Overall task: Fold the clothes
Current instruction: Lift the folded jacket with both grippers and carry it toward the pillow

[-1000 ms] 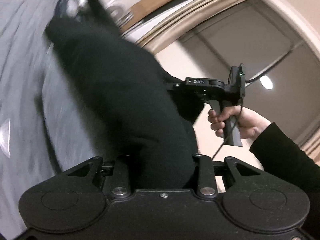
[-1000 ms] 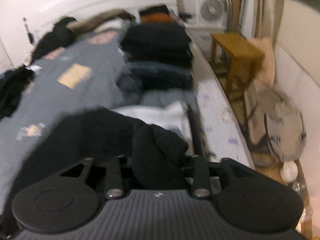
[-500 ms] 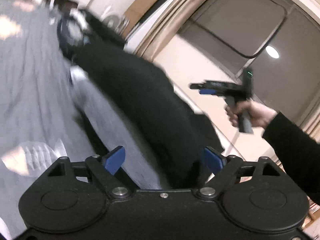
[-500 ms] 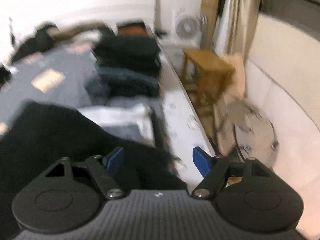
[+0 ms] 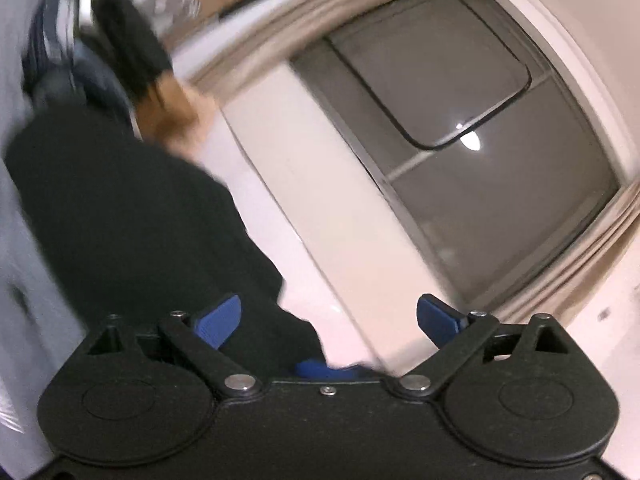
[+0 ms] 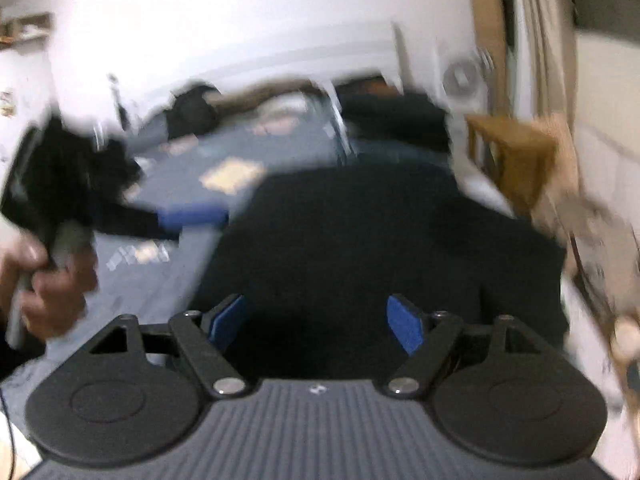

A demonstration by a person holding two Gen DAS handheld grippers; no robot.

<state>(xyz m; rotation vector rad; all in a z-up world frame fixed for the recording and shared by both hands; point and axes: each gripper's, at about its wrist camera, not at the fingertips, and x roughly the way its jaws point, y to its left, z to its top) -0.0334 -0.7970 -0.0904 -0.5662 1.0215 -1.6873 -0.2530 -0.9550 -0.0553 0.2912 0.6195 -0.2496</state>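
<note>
Lying flat, dark, blurred: black garment (image 6: 360, 240); left claw (image 5: 328, 320), right claw (image 6: 316, 320) just spread, released.

Your left wrist view took in a dark window (image 5: 480, 152) at upper right, a lamp's reflection (image 5: 470, 142) bright in the glass. Pale curtains (image 5: 600, 240) framed it; a cream wall (image 5: 304, 184) ran below. Your right wrist view showed a white wall (image 6: 240, 20) across the top, a wooden stool (image 6: 516, 156) at right, and a white fan (image 6: 462, 78) behind it, blurred.
</note>
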